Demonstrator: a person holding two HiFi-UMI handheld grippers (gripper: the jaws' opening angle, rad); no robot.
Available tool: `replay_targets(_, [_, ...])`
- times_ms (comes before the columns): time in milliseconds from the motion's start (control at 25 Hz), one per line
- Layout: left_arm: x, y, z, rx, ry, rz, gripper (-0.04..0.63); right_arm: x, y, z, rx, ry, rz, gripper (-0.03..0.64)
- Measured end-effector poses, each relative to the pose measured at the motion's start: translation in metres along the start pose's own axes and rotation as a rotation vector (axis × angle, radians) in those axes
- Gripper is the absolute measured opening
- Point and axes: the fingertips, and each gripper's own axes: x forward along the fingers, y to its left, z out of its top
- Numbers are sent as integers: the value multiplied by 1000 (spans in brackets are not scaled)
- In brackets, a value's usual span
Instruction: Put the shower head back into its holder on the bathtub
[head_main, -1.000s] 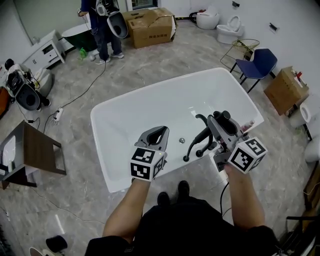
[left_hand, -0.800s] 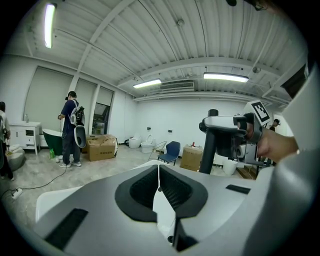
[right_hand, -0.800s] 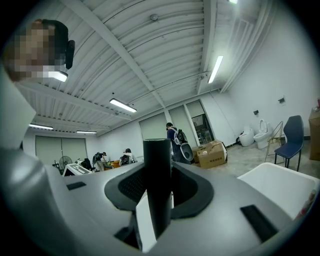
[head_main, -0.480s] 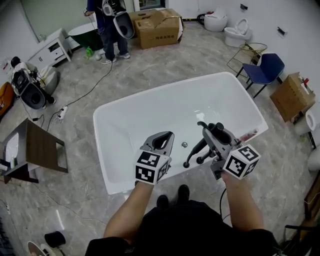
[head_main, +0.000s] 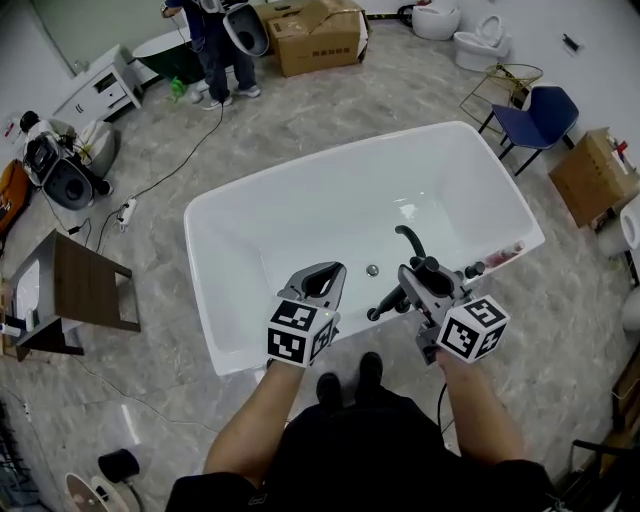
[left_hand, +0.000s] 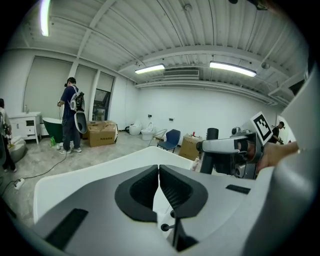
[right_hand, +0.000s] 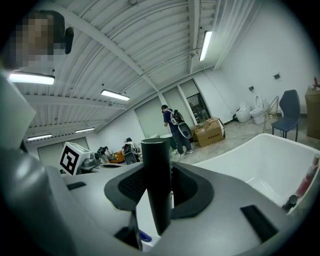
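Note:
A white bathtub (head_main: 230, 250) lies below me. Black tap fittings (head_main: 387, 303) and a curved spout (head_main: 409, 240) stand at its near rim. My right gripper (head_main: 428, 281) is over those fittings and is shut on the black shower head (head_main: 433, 270). In the right gripper view its round black handle (right_hand: 156, 185) stands upright between the pads. My left gripper (head_main: 318, 282) hangs shut and empty over the tub's near rim, to the left of the fittings. In the left gripper view its pads (left_hand: 150, 186) meet, and the right gripper (left_hand: 235, 150) shows to the right.
A person (head_main: 215, 45) stands beyond the tub beside a cardboard box (head_main: 315, 35). A blue chair (head_main: 545, 110) and another box (head_main: 595, 165) are at the right, a wooden side table (head_main: 80, 295) at the left. A cable (head_main: 165, 180) runs over the floor.
Both grippers have sunk toward the tub's near rim, the right one more, with the shower head still in it. The left gripper stays shut.

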Motion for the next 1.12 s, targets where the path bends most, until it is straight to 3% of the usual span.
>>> replay_targets(440, [2,6,-26,-73,30,2,23,9,-15,-63,6,133,-15,138])
replay_targets(760, [3,5,-35,-120,19,13,23,11,-33,-81,-32,202,-38,138])
replay_targets(1120, [-8,3,-44,-130,34,23,23,15,-43,-119,-33,292,-46,140])
